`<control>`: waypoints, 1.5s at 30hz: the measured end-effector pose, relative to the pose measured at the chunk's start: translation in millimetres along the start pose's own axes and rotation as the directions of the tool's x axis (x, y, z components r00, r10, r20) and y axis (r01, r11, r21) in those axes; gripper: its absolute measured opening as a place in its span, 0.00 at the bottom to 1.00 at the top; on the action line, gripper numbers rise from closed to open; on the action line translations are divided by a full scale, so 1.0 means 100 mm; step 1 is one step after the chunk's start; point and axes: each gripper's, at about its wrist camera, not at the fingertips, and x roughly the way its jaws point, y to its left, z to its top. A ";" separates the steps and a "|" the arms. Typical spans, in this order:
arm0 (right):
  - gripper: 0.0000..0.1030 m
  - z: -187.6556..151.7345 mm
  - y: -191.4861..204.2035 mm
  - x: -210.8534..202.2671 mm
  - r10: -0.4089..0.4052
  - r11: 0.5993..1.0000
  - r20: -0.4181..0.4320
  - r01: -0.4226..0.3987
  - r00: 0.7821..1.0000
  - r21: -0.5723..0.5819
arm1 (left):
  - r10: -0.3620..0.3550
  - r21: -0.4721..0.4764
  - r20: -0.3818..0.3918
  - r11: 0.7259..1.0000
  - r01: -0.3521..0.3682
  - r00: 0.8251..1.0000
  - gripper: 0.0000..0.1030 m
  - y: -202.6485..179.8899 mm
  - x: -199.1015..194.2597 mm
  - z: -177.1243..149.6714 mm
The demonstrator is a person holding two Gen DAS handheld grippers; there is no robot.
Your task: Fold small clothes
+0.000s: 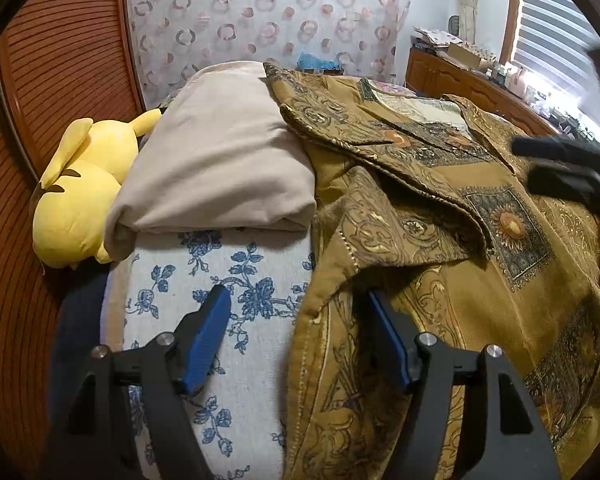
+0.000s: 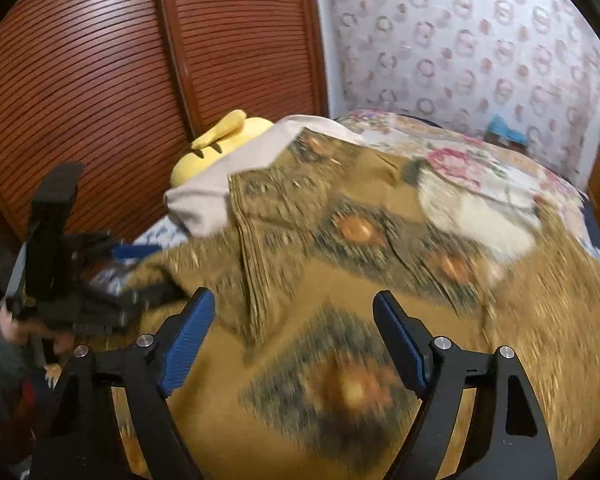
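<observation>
A mustard-brown patterned shirt (image 1: 440, 216) lies spread on the bed, one sleeve folded over its front. My left gripper (image 1: 296, 300) is open, its jaws astride the shirt's left edge: the left finger (image 1: 208, 336) is over the floral sheet, the right finger (image 1: 388, 340) partly under the cloth. My right gripper (image 2: 292, 304) is open and empty above the shirt's (image 2: 340, 280) middle; that view is motion-blurred. The right gripper shows blurred at the right edge of the left wrist view (image 1: 568, 168). The left gripper shows in the right wrist view (image 2: 84, 280), at the shirt's left edge.
A beige folded blanket (image 1: 220, 160) and a yellow plush toy (image 1: 80, 196) lie at the bed's left. The bed has a blue-floral sheet (image 1: 220, 280). Wooden louvred doors (image 2: 140, 60) stand left. A cluttered wooden dresser (image 1: 480, 80) stands back right by the window.
</observation>
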 end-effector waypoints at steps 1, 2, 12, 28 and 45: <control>0.80 0.07 0.02 0.08 0.004 1.000 -0.006 -0.004 1.000 -0.012 | -0.003 -0.003 0.002 1.000 0.003 1.000 0.67 0.01 0.00 -0.01; 0.79 0.14 0.06 0.17 0.006 1.000 -0.012 -0.007 1.000 -0.028 | -0.006 -0.007 0.004 1.000 0.006 1.000 0.67 0.02 -0.01 -0.01; 0.66 0.51 0.27 0.92 0.018 0.993 -0.099 -0.029 0.995 -0.118 | -0.007 -0.044 0.017 0.999 0.007 1.000 0.67 0.09 -0.03 -0.04; 0.06 0.48 -0.34 0.46 -0.168 0.986 -0.013 0.168 0.986 0.022 | 0.000 -0.040 0.015 0.999 0.001 1.000 0.67 0.09 -0.03 -0.05; 0.54 -0.65 -0.90 -0.67 -0.171 0.978 -0.010 0.171 0.985 0.123 | 0.032 -0.018 0.003 0.999 -0.032 0.999 0.67 0.02 -0.01 -0.04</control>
